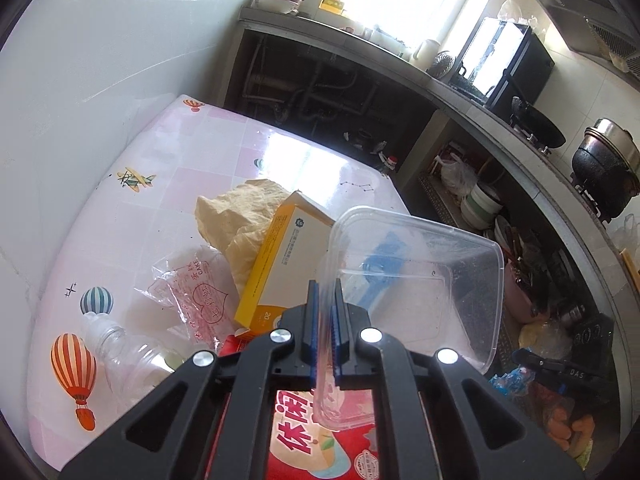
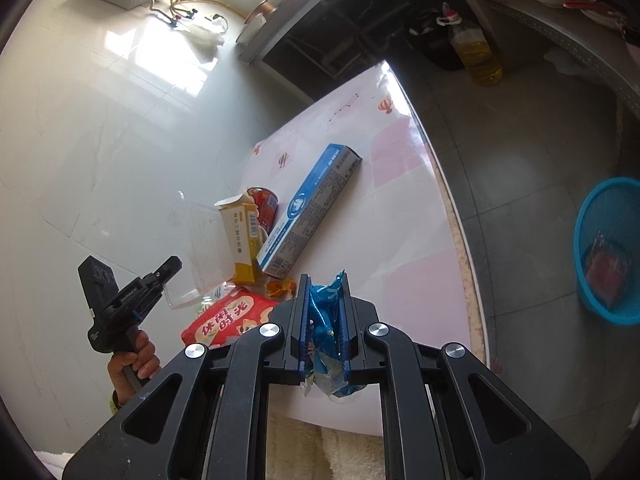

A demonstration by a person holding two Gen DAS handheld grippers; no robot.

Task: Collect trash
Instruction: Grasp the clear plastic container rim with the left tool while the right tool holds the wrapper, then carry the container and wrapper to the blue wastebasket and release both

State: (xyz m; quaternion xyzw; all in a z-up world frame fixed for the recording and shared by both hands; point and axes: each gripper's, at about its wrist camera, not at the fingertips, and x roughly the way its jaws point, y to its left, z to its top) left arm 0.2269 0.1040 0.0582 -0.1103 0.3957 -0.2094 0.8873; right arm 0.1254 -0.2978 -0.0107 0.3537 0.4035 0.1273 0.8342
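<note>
My left gripper point(image 1: 326, 292) is shut on the rim of a clear plastic container point(image 1: 416, 280) and holds it above the table; both also show in the right wrist view, the gripper point(image 2: 170, 268) and the container point(image 2: 204, 248). My right gripper point(image 2: 325, 284) is shut on a crumpled blue wrapper point(image 2: 325, 336) above the table's near edge. On the pink table point(image 2: 400, 240) lie a yellow-white box point(image 1: 280, 264), a crumpled beige paper point(image 1: 236, 220), a clear bag point(image 1: 192, 292), a clear bottle point(image 1: 120, 352), a red snack bag point(image 2: 228, 320), a blue-grey carton point(image 2: 312, 208) and a red can point(image 2: 264, 204).
A blue mesh bin point(image 2: 608, 248) with a red wrapper inside stands on the grey floor to the right of the table. A white wall point(image 1: 80, 100) runs along the table's left. A counter with pots point(image 1: 604, 168) and shelves stands beyond the table.
</note>
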